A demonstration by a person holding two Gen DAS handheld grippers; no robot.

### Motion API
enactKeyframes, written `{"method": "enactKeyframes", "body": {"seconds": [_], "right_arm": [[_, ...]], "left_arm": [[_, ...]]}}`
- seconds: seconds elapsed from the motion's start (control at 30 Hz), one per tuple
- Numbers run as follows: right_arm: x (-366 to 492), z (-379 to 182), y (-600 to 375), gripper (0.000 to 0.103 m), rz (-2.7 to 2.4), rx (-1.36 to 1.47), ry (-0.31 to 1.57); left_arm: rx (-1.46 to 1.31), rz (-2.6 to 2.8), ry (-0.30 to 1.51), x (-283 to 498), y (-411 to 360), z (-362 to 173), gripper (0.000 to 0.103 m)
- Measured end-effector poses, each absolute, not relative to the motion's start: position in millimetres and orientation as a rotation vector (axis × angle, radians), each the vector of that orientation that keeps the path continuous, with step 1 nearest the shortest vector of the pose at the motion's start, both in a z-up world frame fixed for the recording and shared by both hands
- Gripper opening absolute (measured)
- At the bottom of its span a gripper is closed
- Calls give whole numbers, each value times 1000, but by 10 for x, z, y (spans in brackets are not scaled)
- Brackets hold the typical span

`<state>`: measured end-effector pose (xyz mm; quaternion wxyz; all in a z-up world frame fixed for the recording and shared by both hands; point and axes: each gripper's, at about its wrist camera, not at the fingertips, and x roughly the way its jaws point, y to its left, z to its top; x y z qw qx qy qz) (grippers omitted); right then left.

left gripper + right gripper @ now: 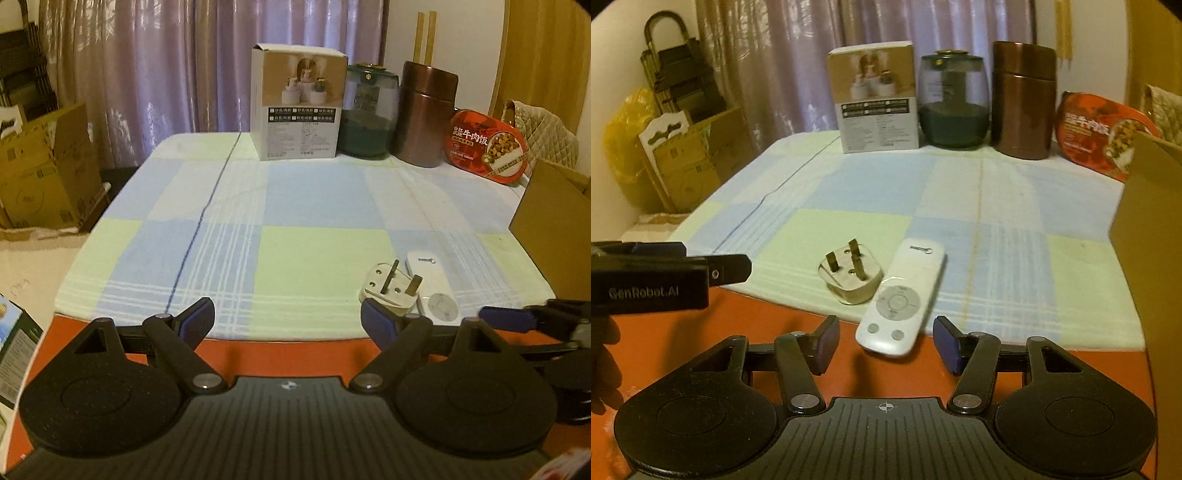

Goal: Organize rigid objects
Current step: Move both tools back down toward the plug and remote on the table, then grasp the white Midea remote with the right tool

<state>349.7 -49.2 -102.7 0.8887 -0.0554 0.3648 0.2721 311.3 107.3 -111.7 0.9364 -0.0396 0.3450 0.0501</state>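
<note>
A white wall plug (849, 277) lies prongs-up on the checkered cloth (923, 192), touching a white remote (901, 299) on its right. The remote's near end hangs over the cloth's edge and sits between the fingers of my right gripper (886, 336). The jaws are open, with a gap on each side of the remote. My left gripper (287, 319) is open and empty over the cloth's front edge. Its right finger (373, 318) is just in front of the plug (388, 291), with the remote (432, 291) beyond it. The left gripper's side (665, 273) also shows at the left of the right wrist view.
Along the back stand a printed carton (299, 107), a green glass jar (369, 110), a brown canister (424, 114) and a red food tub (487, 147). An open cardboard box (554, 229) is at the right edge. The orange table (775, 321) shows below the cloth.
</note>
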Motion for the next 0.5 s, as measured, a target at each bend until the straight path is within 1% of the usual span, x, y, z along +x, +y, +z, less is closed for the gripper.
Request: {"method": "enactKeyframes", "body": {"seconds": [0.1,0.17,0.4,0.43,0.47,0.5], "right_arm": [[3563,-1091,-404,51,544,-139,761],[3599,-1118,-368,43,530,-155,762],[3573,-1066,-473,37,500,-153,782],[3554,-1043,-513,33,495,-148,791],[3531,-1015,-542,21,496,-149,796],[3502,-988,-571,13,491,-162,801]], "left_arm": [[-84,86,711,3118,1062,-1116,84],[-80,77,710,3119,1048,-1115,84],[-82,58,726,3132,1004,-1136,84],[-82,54,728,3129,1003,-1139,84],[-84,49,728,3132,998,-1140,84],[-88,44,727,3133,993,-1140,84]]}}
